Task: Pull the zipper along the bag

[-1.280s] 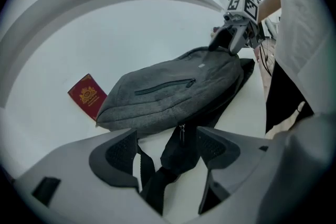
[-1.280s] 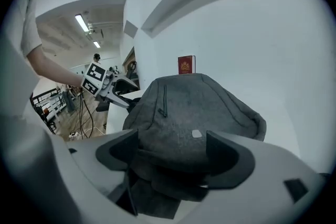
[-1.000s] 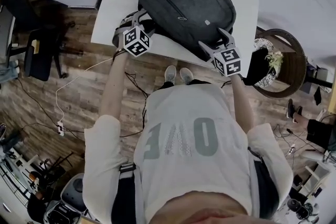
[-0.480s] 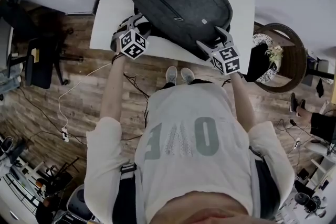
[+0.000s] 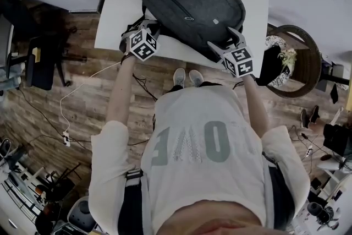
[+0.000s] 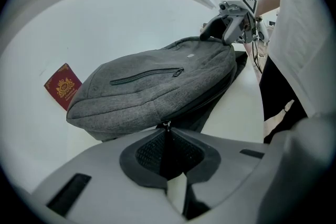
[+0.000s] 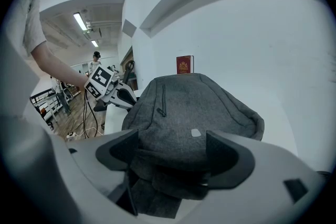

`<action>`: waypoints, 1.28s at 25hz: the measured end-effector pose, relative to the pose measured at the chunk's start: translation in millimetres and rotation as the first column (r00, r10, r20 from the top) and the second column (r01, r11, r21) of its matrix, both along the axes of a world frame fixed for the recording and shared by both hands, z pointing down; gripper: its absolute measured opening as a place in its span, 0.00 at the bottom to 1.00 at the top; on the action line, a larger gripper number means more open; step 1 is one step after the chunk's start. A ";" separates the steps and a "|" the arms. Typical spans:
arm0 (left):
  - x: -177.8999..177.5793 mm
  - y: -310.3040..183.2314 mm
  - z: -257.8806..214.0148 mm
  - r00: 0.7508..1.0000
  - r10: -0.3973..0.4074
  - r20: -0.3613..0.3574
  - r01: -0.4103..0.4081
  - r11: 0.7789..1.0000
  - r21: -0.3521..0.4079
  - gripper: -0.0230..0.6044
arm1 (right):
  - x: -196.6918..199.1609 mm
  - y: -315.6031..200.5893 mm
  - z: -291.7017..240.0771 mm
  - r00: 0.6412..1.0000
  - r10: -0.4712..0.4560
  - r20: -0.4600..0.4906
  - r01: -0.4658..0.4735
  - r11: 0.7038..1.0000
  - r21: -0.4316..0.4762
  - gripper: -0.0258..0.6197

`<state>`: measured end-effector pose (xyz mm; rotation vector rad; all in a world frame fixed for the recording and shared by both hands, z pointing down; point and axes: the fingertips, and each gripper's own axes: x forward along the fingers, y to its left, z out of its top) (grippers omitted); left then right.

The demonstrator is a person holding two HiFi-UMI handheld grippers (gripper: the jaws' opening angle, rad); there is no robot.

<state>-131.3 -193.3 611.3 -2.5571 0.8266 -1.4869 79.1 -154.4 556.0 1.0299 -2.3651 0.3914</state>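
Just closed down with the left gripper (image 6: 167, 134), and squarely onto the pull (image 6: 166, 125): small metal tab nipped between the pad tips at the near edge of the bag (image 5: 190, 0). Looks like the catch is made, so nothing left but the drag along the dark track (image 6: 210, 96) toward the far end.

Lying flat and slantwise on the white table (image 5: 113, 19), pocket side up. Braced at the far end with the right gripper (image 7: 173, 152), clenched on the bag's bunched top fabric.

Beyond the bag, propped against the wall: a red booklet (image 6: 63, 86), well clear of the track.

Worth watching: loose dark cloth spilling from under the bag just beside the track, plus the right gripper parked where the run would end.

Off the table, a round stand (image 5: 308, 71) with a plant, no bother.
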 end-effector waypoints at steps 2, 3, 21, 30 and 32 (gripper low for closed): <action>1.5 1.6 1.8 1.000 -0.004 0.009 0.004 1.000 -0.008 0.10 | 0.1 0.4 0.5 1.000 -0.001 0.001 0.001 1.000 -0.001 0.64; 1.7 1.9 2.4 1.000 -0.009 0.011 0.009 1.000 -0.014 0.09 | 0.1 0.5 0.6 1.000 -0.001 0.002 0.001 1.000 -0.001 0.64; 4.2 15.1 -7.7 0.993 -0.118 0.022 0.120 0.985 -0.123 0.08 | -4.6 2.3 13.9 0.999 -0.039 -0.036 0.039 0.999 0.005 0.64; 42.0 54.6 -3.7 0.999 -0.047 -0.009 0.045 0.983 -0.178 0.08 | -6.4 2.2 16.9 0.998 -0.060 -0.018 0.060 0.998 0.004 0.64; 63.6 69.9 -1.1 1.000 -0.005 -0.023 0.000 0.982 -0.190 0.08 | -6.5 2.3 17.1 0.998 -0.064 -0.015 0.064 0.998 -0.002 0.64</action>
